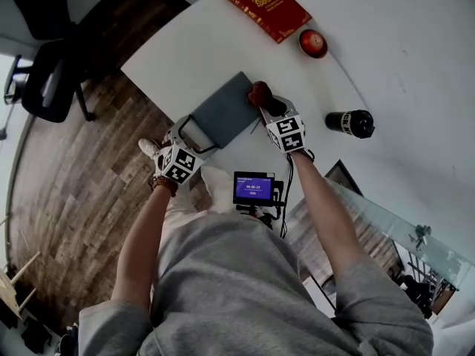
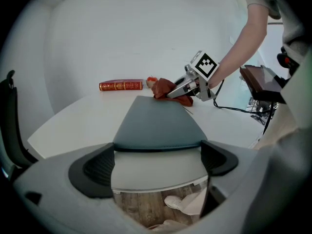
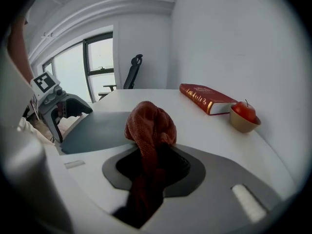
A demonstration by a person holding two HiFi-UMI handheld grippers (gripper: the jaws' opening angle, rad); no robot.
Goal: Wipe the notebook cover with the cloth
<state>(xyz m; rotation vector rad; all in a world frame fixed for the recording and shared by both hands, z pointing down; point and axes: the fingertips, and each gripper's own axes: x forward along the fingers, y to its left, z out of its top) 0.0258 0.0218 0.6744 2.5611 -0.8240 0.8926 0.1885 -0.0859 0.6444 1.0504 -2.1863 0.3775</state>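
Now we log the right gripper (image 1: 263, 104) clenched on the cloth (image 1: 259, 92) at the notebook (image 1: 223, 110)'s 2 o'clock end. Its cover runs toward 8 o'clock, where the left gripper (image 1: 196, 133) clamps it.

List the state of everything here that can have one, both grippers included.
Grey notebook: closed, lying flat.
Rust-red terry cloth: bunched up, at the notebook's far corner.
Left gripper: shut on the notebook's two sides.
Right gripper: shut on the cloth.
Red hardcover book: closed, lying flat.
Red apple: whole, sitting in a small bowl.
Small screen: lit.
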